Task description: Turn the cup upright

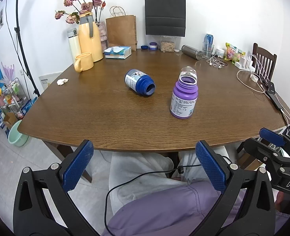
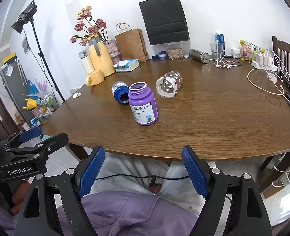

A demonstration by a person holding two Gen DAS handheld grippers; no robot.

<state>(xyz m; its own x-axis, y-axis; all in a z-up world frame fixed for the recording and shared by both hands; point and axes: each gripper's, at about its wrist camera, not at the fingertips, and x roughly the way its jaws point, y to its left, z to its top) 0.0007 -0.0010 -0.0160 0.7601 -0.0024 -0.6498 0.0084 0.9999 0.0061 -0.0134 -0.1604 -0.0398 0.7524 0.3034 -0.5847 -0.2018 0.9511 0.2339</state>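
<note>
Clear plastic with a pinkish print, the cup (image 2: 169,87) in the right wrist view lies on its side on the brown wood-grain table (image 2: 213,122), rim towards the camera, long axis running away to the right; the right hand-held gripper (image 2: 143,172) hangs wide and empty before the near edge, likely nearer. In the left wrist view the purple bottle (image 1: 184,100) hides most of the cup (image 1: 188,71); the left hand-held gripper (image 1: 145,165) gapes empty.

left tool (image 1: 144,164) spread, empty | blue bottle (image 1: 139,82) lying on table (image 1: 86,114) | purple bottle (image 1: 184,98) upright
</note>
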